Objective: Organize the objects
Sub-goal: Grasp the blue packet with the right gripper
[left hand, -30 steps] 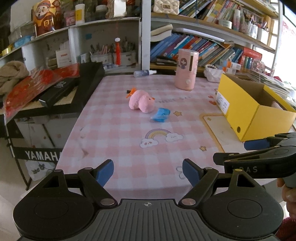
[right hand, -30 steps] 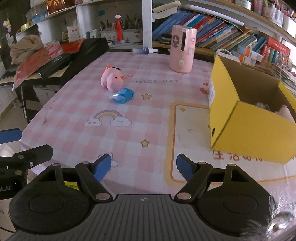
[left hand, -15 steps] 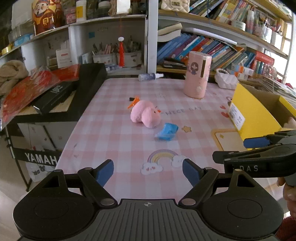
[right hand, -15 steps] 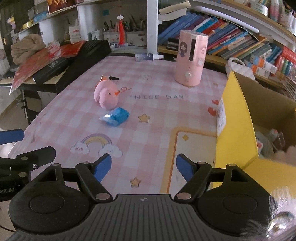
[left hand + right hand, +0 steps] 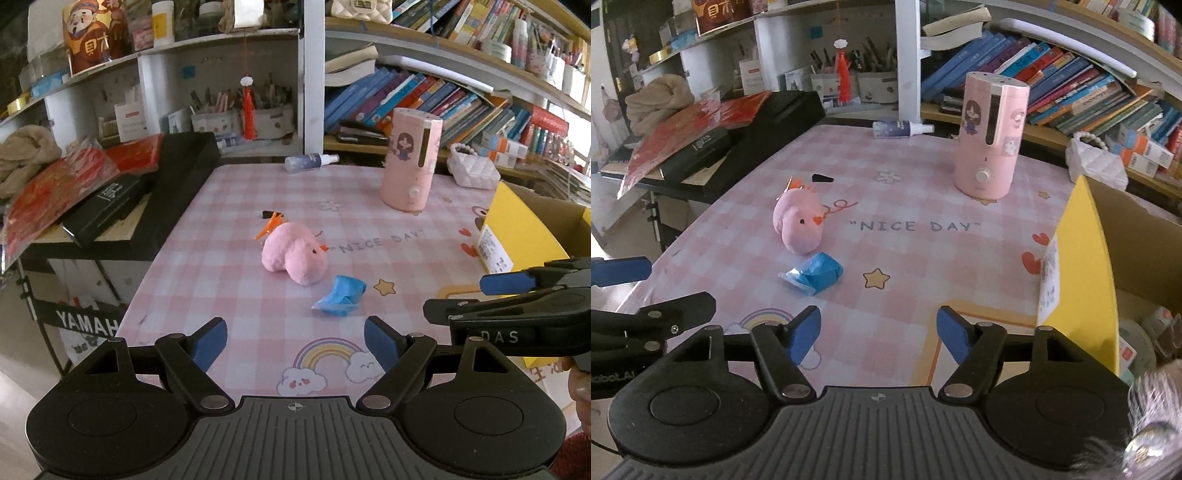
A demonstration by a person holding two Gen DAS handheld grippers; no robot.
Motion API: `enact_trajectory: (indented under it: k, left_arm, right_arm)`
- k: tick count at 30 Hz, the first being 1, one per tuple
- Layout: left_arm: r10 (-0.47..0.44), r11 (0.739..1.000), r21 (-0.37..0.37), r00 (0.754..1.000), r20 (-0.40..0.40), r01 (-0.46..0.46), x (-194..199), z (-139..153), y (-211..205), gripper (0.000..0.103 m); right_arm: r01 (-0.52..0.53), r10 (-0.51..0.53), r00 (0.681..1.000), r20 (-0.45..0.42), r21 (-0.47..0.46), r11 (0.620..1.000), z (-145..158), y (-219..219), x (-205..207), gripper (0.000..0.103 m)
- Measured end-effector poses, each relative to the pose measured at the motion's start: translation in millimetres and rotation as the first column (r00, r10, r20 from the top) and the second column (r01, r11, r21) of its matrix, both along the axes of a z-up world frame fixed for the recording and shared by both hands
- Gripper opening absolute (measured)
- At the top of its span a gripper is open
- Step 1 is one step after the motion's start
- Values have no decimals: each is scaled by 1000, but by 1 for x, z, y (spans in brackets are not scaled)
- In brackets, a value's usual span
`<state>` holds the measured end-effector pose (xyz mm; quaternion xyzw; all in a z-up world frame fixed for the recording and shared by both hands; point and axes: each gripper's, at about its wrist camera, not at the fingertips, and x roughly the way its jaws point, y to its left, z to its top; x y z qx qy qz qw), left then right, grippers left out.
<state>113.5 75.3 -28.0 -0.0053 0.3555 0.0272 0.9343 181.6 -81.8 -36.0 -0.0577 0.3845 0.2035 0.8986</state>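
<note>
A pink plush bird (image 5: 295, 254) (image 5: 799, 225) lies mid-table on the pink checked cloth (image 5: 229, 258). Just in front of it sits a crumpled blue packet (image 5: 340, 297) (image 5: 814, 275). A yellow cardboard box (image 5: 524, 236) (image 5: 1082, 266) stands open at the right with several items inside. My left gripper (image 5: 295, 341) hangs open over the near table edge, nothing between its fingers. My right gripper (image 5: 879, 334) is beside it on the right; its jaws are closing with nothing between them. Both sit short of the blue packet.
A tall pink humidifier (image 5: 990, 136) stands at the back, a small spray bottle (image 5: 901, 129) behind it on the left. A black keyboard (image 5: 177, 192) with red bags borders the table's left side. Bookshelves (image 5: 424, 96) rise behind, and a white quilted bag (image 5: 1097, 164) rests there.
Both grippers moved forward over the table, so the plush bird and blue packet are nearer. The right gripper's jaws stand slightly narrower than before.
</note>
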Motion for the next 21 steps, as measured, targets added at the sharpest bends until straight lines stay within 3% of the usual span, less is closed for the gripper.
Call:
enact_trajectory:
  k: [21]
  left_arm:
    - [150,989,-3,988,-40,-150,52,-3,34,83]
  right_arm:
    - [-177,176,982,-64,-7,984,-33,42,58,65]
